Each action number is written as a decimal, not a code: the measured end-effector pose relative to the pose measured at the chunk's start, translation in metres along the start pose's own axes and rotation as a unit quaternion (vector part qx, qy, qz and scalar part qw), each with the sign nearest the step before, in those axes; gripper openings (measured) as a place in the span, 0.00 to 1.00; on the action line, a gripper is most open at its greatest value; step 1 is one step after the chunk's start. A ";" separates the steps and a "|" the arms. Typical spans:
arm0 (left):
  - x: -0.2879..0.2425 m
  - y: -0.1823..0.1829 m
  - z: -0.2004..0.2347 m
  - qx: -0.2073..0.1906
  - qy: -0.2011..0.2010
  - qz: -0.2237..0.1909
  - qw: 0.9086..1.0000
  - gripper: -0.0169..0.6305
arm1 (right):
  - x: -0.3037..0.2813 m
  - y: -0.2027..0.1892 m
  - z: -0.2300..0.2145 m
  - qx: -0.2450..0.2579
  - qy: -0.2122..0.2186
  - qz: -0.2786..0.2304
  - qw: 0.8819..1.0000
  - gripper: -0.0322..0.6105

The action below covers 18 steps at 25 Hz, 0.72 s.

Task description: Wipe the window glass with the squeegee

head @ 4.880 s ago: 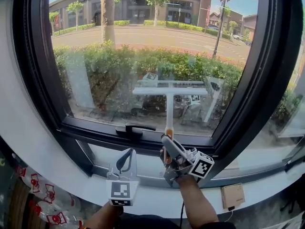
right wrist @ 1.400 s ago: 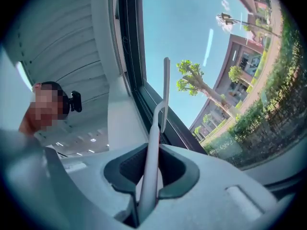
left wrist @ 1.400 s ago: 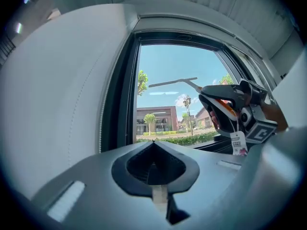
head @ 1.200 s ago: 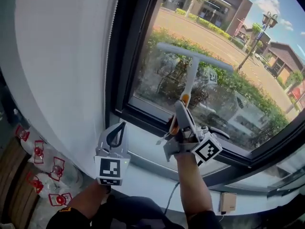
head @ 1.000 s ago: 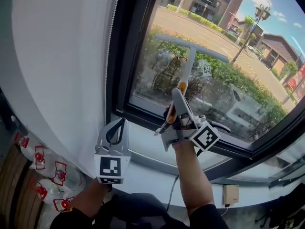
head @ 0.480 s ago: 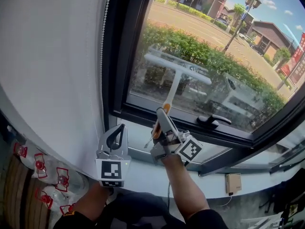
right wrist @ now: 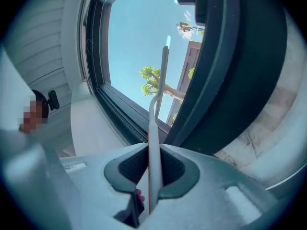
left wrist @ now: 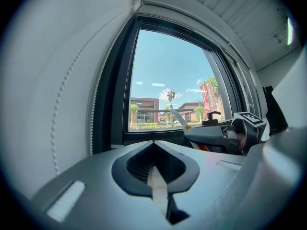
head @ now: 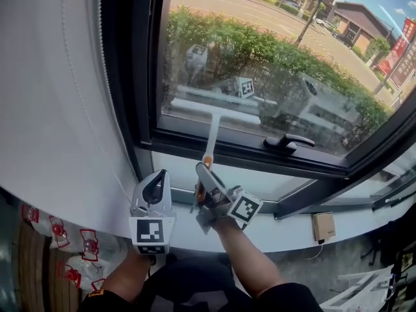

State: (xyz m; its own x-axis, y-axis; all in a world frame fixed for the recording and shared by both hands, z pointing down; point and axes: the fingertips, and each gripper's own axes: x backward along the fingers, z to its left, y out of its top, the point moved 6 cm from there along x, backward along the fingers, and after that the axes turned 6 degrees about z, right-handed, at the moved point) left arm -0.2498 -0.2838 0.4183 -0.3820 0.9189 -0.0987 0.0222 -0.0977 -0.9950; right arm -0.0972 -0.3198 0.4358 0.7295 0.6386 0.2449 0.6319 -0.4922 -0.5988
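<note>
The squeegee [head: 214,111] has a white blade, a white shaft and an orange grip. Its blade lies across the window glass [head: 279,57] just above the lower frame. My right gripper [head: 203,175] is shut on the grip, below the frame and over the sill. In the right gripper view the shaft [right wrist: 152,128] runs up from between the closed jaws [right wrist: 151,181] to the blade, seen edge-on. My left gripper [head: 158,176] is to the left of the right one, shut with nothing in it [left wrist: 154,172]. From the left gripper view the right gripper [left wrist: 224,136] and the squeegee blade [left wrist: 160,111] show ahead.
A black window handle [head: 290,142] sits on the lower frame right of the squeegee. A white roller blind [head: 58,96] with a bead chain hangs at left. The white sill [head: 292,231] carries a small beige box [head: 323,226]. Bags with red prints [head: 55,247] lie below left.
The squeegee blade has travelled down the glass to just above the lower frame, and the right gripper has dropped with it. The left gripper has stayed shut in about the same place.
</note>
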 end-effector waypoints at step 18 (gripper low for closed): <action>-0.019 0.017 -0.039 -0.009 -0.009 -0.014 1.000 0.05 | 0.036 0.052 0.043 0.096 0.028 0.006 0.995 0.12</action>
State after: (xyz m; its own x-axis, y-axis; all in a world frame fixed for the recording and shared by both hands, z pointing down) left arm -0.2060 -0.2877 0.4025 -0.4001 0.9137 -0.0707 0.0274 -0.0652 -0.9975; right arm -0.0494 -0.2968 0.3802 0.7539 0.5966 0.2751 0.5645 -0.3741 -0.7358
